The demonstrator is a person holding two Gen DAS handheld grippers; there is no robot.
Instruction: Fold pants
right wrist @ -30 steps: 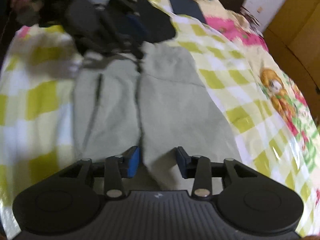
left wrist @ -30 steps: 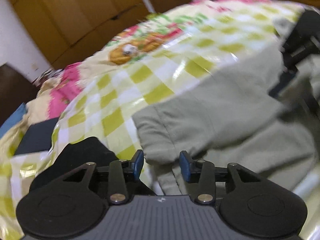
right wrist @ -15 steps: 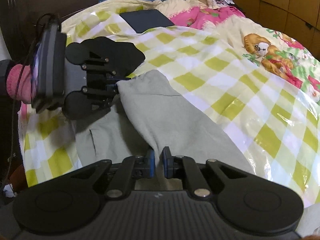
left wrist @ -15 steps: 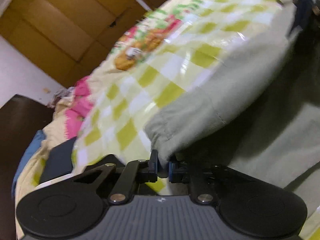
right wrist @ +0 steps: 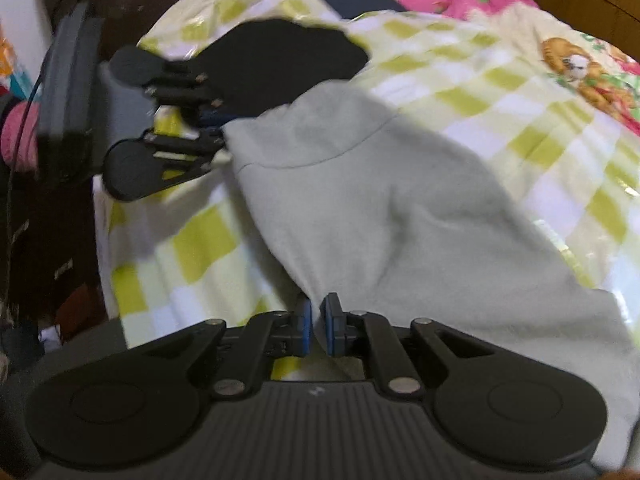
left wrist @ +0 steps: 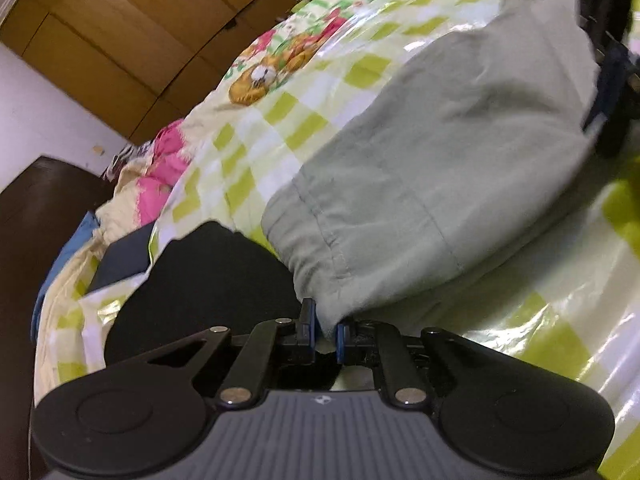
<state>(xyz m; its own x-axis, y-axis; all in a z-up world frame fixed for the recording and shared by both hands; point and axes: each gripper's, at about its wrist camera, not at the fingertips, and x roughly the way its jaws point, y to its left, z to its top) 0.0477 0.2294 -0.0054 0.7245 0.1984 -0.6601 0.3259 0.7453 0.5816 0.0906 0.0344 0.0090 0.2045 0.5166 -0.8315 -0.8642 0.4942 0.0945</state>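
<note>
Left wrist view: the left gripper (left wrist: 325, 330) is pinched tight on a hemmed corner of the grey-green pants (left wrist: 440, 152). The pants hang lifted off the checked bedspread (left wrist: 560, 320), stretching to the far right, where the other gripper's dark frame shows. A black cloth (left wrist: 208, 280) lies near left.

Right wrist view: the right gripper (right wrist: 316, 330) clamps the near edge of the pants (right wrist: 400, 208); the left gripper (right wrist: 216, 126) holds the far-left corner.

Judgement: carry both corners level and taut, so that the fold lands edge on edge without sagging.

Against a second ago: both sets of jaws stood wide over pants lying flat. Now both are gripping and the cloth is raised.
</note>
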